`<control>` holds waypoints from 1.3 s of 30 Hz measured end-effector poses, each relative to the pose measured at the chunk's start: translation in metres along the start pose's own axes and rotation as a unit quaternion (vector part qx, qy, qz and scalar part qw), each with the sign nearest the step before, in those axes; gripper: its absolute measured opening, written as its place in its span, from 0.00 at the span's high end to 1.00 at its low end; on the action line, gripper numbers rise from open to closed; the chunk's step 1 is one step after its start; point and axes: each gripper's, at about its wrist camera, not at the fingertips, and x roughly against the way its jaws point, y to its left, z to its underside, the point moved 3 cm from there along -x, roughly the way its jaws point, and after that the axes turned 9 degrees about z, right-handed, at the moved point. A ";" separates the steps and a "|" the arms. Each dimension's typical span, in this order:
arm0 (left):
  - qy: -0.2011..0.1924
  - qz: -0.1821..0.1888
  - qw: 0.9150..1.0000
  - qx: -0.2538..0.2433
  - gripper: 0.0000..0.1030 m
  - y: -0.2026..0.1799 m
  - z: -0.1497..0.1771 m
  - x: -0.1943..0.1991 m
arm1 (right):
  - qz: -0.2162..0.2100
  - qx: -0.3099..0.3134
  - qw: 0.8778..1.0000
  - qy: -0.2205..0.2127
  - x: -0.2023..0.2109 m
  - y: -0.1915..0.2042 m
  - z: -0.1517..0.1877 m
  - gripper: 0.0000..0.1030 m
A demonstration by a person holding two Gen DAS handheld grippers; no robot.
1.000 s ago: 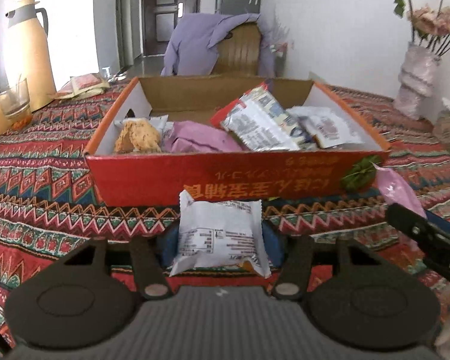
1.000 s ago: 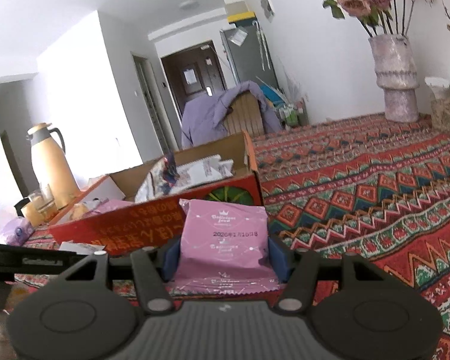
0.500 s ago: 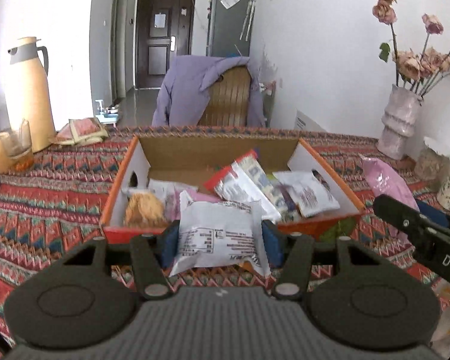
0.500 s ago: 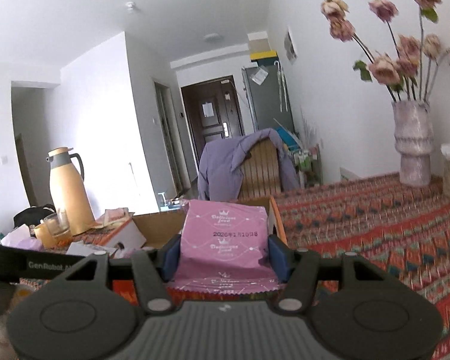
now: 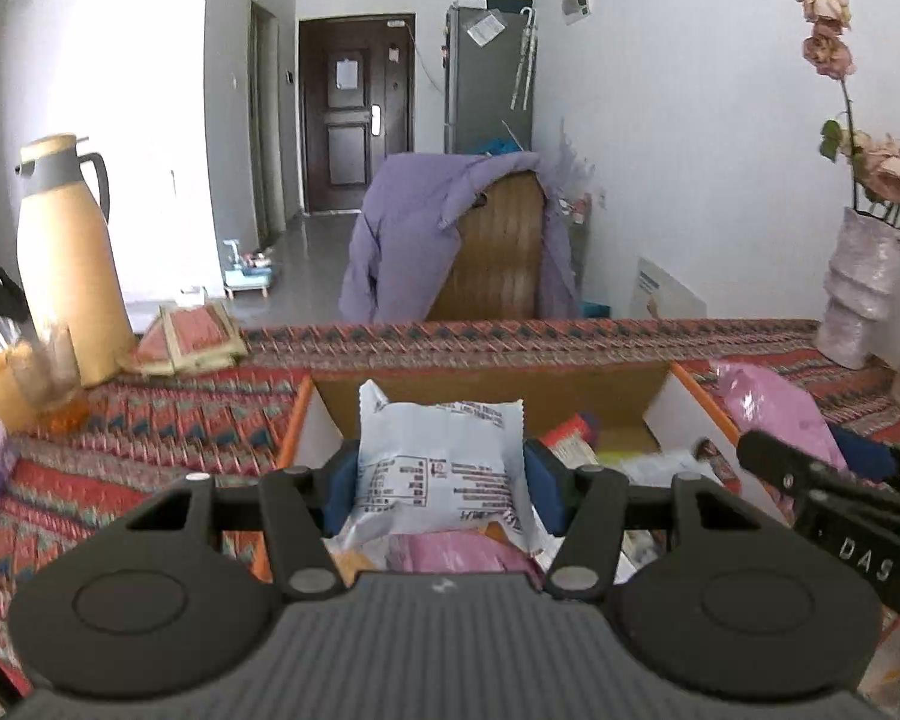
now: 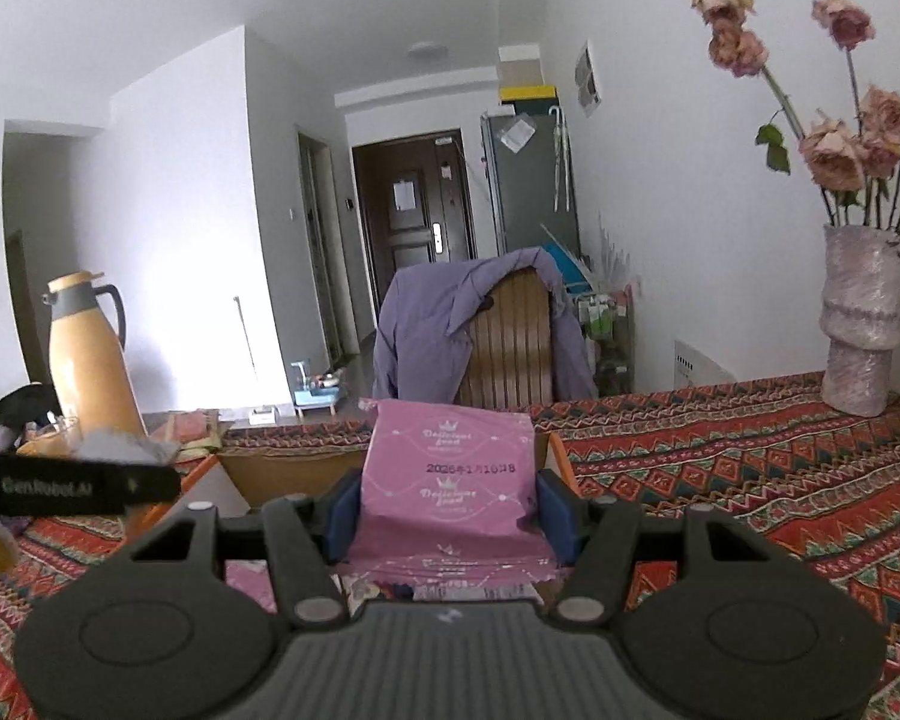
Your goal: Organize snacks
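Note:
My left gripper (image 5: 441,474) is shut on a white snack packet (image 5: 438,462) and holds it above the orange cardboard box (image 5: 699,402), which holds several snack packets. My right gripper (image 6: 447,507) is shut on a pink snack packet (image 6: 450,480) and holds it over the same box (image 6: 561,459). In the left wrist view the right gripper (image 5: 834,486) and its pink packet (image 5: 774,414) show at the right, above the box's right wall. In the right wrist view the left gripper's side (image 6: 72,483) shows at the left.
A yellow thermos (image 5: 66,258) and a glass (image 5: 48,372) stand on the patterned tablecloth (image 6: 750,480) at the left. A flower vase (image 6: 861,324) stands at the right. A chair with a purple jacket (image 5: 456,240) is behind the table.
Both grippers have risen and moved forward with their packets, from in front of the box to above its inside. Both grips are unchanged.

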 end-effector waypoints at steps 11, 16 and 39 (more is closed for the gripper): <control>0.021 -0.027 0.999 0.007 0.25 0.013 0.006 -0.043 | 0.022 0.032 0.998 0.056 -0.051 0.024 0.013 0.42; -0.004 -0.027 1.000 0.009 0.00 0.020 0.013 -0.031 | 0.019 0.023 0.998 0.054 -0.041 0.015 0.015 0.19; -0.075 0.056 0.996 -0.007 0.00 0.029 0.133 0.159 | -0.042 0.044 0.998 0.010 0.164 0.001 0.079 0.00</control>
